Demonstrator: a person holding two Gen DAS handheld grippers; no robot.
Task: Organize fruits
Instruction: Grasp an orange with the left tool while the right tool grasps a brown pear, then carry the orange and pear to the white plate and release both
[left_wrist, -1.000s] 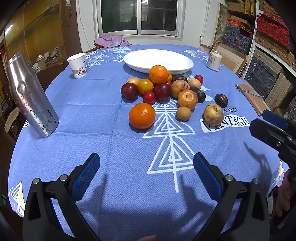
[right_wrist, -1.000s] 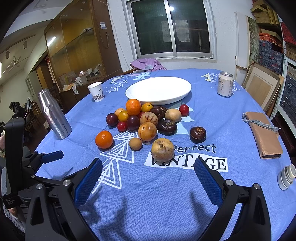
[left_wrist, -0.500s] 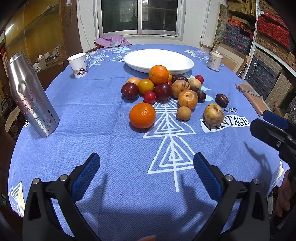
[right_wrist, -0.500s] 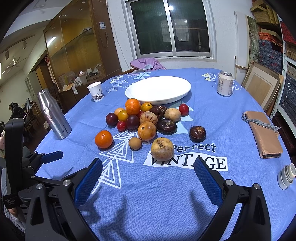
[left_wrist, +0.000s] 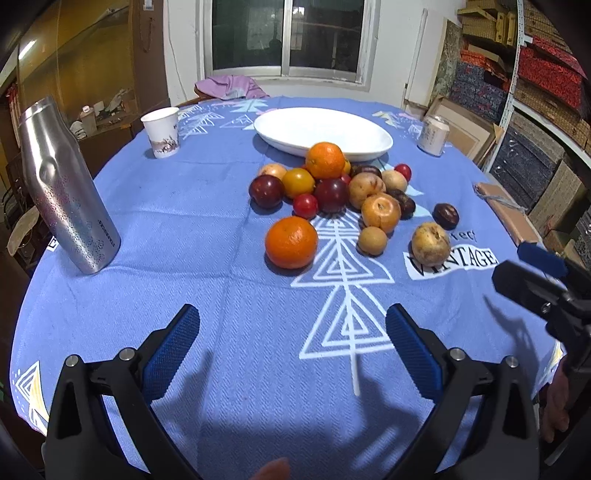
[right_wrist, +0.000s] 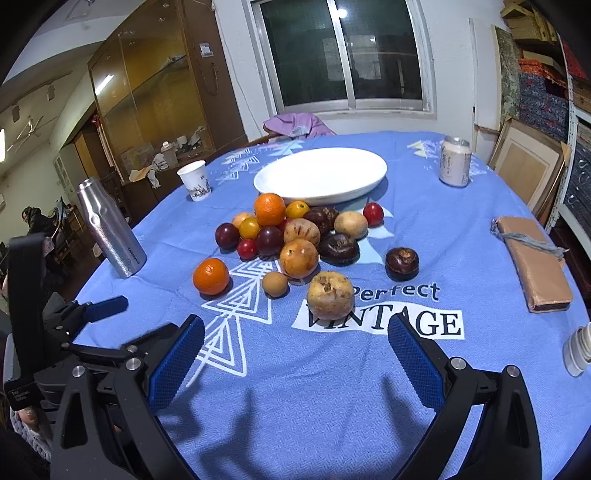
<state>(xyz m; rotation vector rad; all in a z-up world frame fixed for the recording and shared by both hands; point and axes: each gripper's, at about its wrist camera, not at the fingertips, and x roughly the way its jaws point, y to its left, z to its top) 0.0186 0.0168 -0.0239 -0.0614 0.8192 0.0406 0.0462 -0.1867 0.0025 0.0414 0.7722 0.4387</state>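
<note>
While both grippers hover above the near edge of the blue tablecloth (right_wrist: 424, 229), neither holds anything: left gripper (left_wrist: 291, 345), jaws wide, blue pads spread over bare cloth; right gripper (right_wrist: 295, 349), jaws likewise wide. Fruit pile (right_wrist: 295, 229), centre of the table, just at 6 o'clock of the white plate (right_wrist: 321, 175), which carries no fruit; contents include an orange (right_wrist: 269, 208) on top, dark plums, small red fruits and tan round fruits, several touching. Loose items around the pile: second orange (left_wrist: 291, 242) at 7 o'clock, apart from the heap; small brown fruit (left_wrist: 372, 240) beside it; yellowish blemished fruit (right_wrist: 330, 295) at 5 o'clock, resting on the printed word VINTAGE; dark round fruit (right_wrist: 402, 263) at 4 o'clock. Further entries: steel bottle (left_wrist: 66, 188) at 9 o'clock; paper cup (left_wrist: 161, 132) at 10 o'clock; drink can (right_wrist: 455, 166) at 2 o'clock; brown wallet-like pouch (right_wrist: 532, 266) at 3 o'clock.
</note>
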